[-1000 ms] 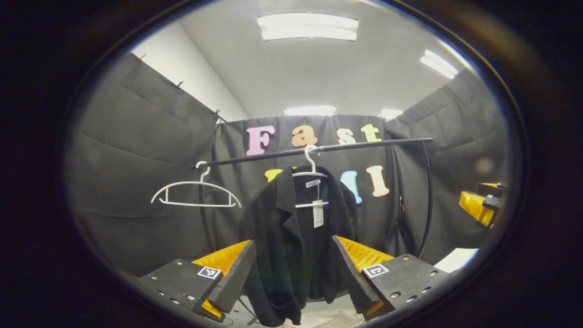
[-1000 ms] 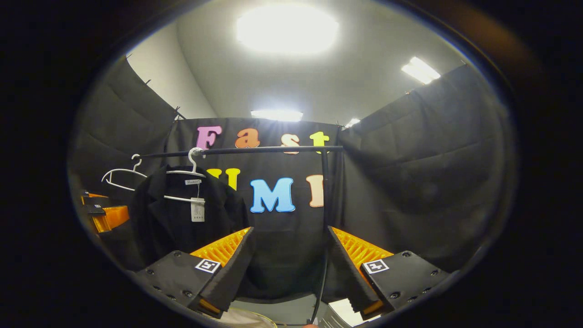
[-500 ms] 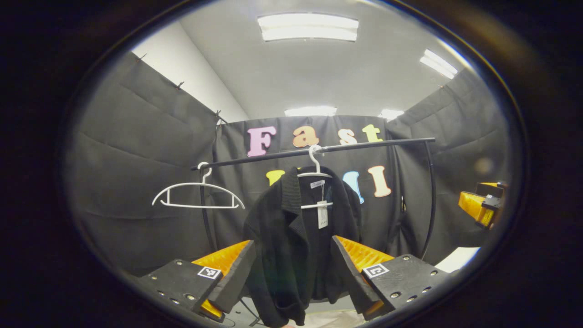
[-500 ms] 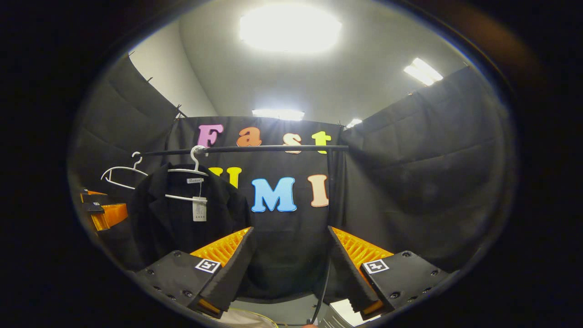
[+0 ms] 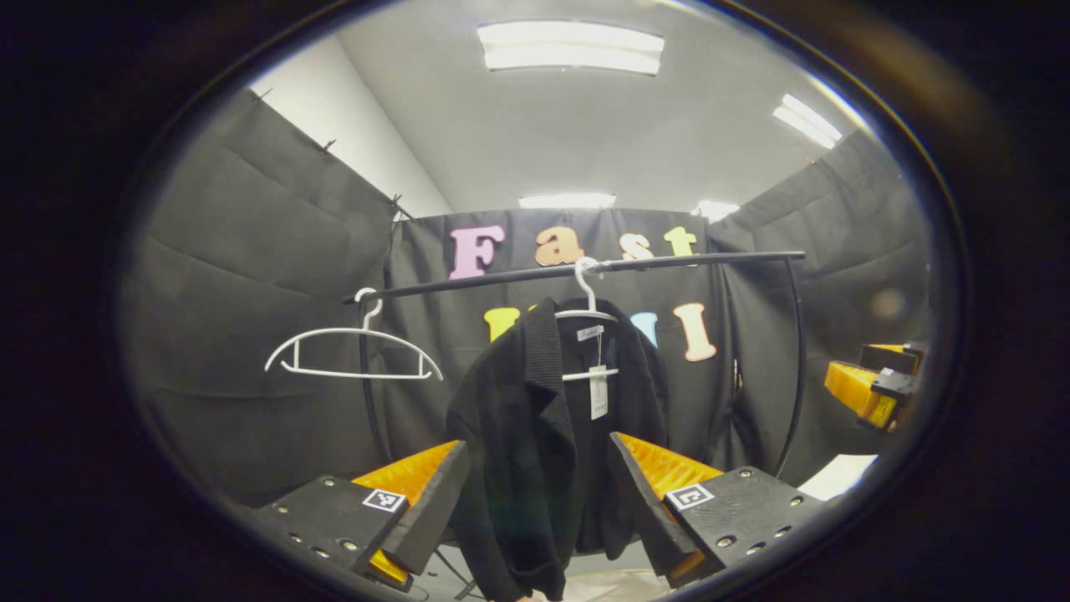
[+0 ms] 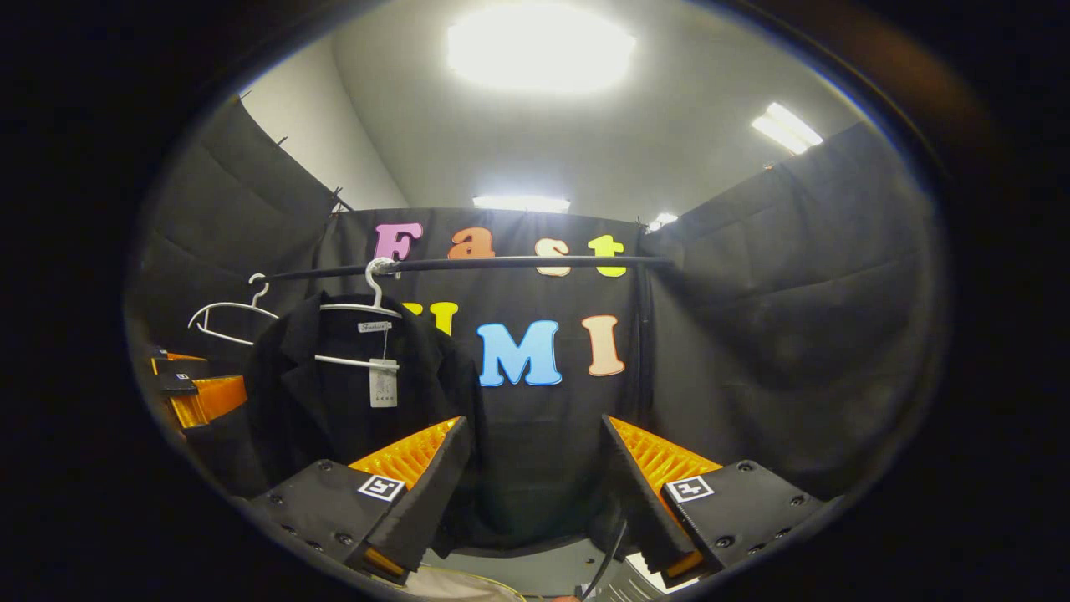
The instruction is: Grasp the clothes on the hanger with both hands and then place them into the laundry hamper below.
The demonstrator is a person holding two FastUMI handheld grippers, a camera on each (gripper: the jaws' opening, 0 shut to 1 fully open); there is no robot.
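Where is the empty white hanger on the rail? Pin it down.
In the left gripper view the empty white hanger hangs at the left end of the black rail, left of the black jacket on its own hanger.

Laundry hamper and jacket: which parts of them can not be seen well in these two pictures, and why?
- Hamper, left gripper view: a pale sliver at the bottom edge, cut off behind the left gripper; its shape cannot be told.
- Jacket hem, left gripper view: cut off by the bottom edge.
- Jacket's lower right part, right gripper view: covered by one of the fingers of the right gripper.
- Tag: too small to read.
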